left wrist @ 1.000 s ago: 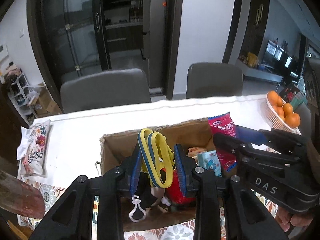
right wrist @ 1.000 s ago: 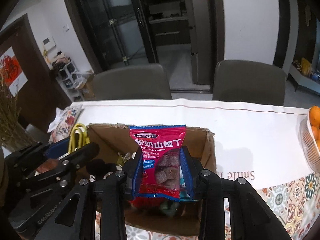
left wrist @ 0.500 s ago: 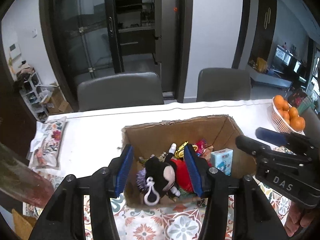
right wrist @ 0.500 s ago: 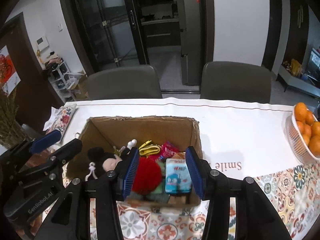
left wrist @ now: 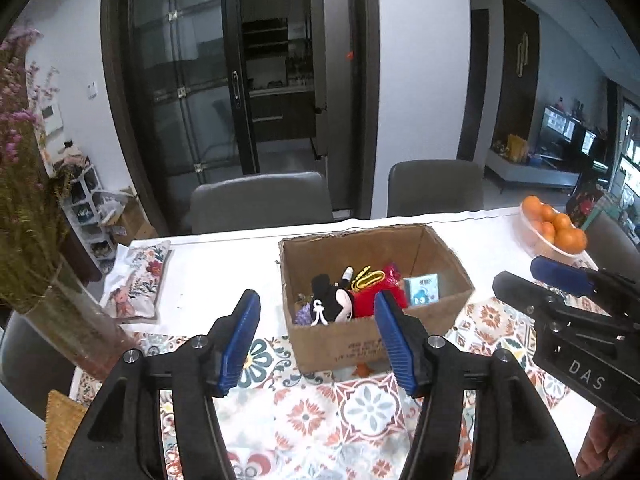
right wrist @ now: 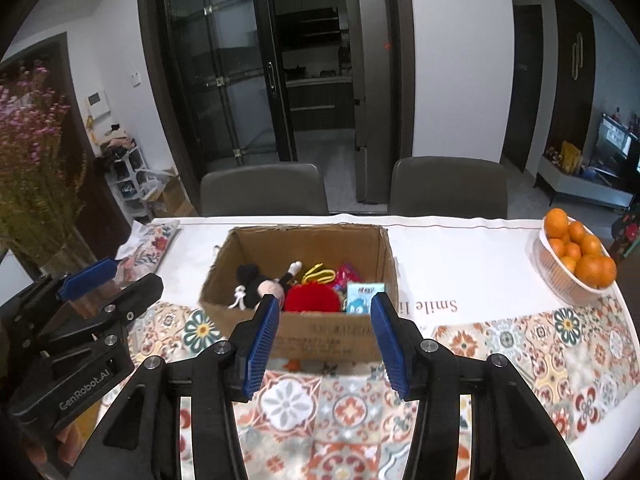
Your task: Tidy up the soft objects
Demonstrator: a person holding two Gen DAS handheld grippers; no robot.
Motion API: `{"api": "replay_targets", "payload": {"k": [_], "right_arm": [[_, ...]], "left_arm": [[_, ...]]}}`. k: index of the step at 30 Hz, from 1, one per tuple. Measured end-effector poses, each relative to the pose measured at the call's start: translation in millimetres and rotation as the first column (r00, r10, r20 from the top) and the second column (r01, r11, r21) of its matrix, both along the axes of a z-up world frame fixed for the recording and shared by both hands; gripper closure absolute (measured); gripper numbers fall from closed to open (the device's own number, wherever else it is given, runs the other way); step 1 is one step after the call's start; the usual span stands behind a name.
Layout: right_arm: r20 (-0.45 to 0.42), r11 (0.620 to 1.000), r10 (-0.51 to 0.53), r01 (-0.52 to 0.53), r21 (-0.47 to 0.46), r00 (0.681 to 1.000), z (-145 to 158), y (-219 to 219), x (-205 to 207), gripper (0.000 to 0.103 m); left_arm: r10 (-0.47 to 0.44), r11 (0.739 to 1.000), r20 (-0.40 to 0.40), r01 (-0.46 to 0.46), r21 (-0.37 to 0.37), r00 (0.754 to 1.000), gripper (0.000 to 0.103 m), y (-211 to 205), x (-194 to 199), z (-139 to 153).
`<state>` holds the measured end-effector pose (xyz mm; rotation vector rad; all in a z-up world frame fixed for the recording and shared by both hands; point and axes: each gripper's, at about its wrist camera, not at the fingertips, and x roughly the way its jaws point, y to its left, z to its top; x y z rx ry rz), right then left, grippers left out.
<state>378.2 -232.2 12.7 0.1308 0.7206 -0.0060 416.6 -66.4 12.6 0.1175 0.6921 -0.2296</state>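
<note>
An open cardboard box stands on the table. Inside lie a black mouse plush, a red fluffy toy, yellow-blue bands, a red snack bag and a small blue packet. My left gripper is open and empty, held back from the box's near side. My right gripper is open and empty, also in front of the box. Each gripper shows at the side of the other's view.
A basket of oranges sits at the right. A floral pouch lies at the left. A glass vase with dried flowers stands at the near left. Two grey chairs stand behind the table.
Both grippers opened and let go of the yellow-blue bands and the red snack bag, which now lie in the box. Both grippers pulled back and up from the box.
</note>
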Motion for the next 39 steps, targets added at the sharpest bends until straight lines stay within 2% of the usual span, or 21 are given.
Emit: {"api": "replay_targets", "payload": {"k": [7, 10, 14, 16, 19, 26, 39], "right_arm": [[0.058, 0.999, -0.036, 0.037, -0.028, 0.998, 14, 17, -56, 0.053], [0.076, 0.999, -0.044, 0.046, -0.025, 0.996, 17, 21, -77, 0.045], [0.102, 0.997, -0.066, 0.068, -0.026, 0.993, 20, 24, -106, 0.043], [0.113, 0.997, -0.077, 0.080, -0.022, 0.991, 23, 23, -120, 0.036], [0.131, 0.995, -0.096, 0.101, -0.028, 0.987, 26, 24, -145, 0.031], [0.142, 0.995, -0.088, 0.093, -0.028, 0.986, 28, 28, -202, 0.027], [0.189, 0.992, -0.108, 0.117, -0.037, 0.976, 37, 40, -314, 0.014]], "left_arm": [[-0.028, 0.999, 0.045, 0.028, -0.015, 0.999, 0.034, 17, -51, 17], [-0.020, 1.000, 0.070, 0.021, -0.008, 0.997, 0.031, 24, -74, 22], [-0.030, 0.999, 0.099, 0.031, -0.012, 0.995, 0.023, 29, -103, 27], [-0.025, 1.000, 0.113, 0.026, -0.008, 0.993, 0.020, 30, -117, 29], [-0.001, 1.000, 0.130, 0.002, -0.003, 0.991, 0.014, 34, -141, 31], [0.039, 0.999, 0.154, -0.036, -0.024, 0.987, 0.001, 40, -202, 34], [0.079, 0.997, 0.209, -0.076, -0.021, 0.975, 0.000, 53, -322, 47]]}}
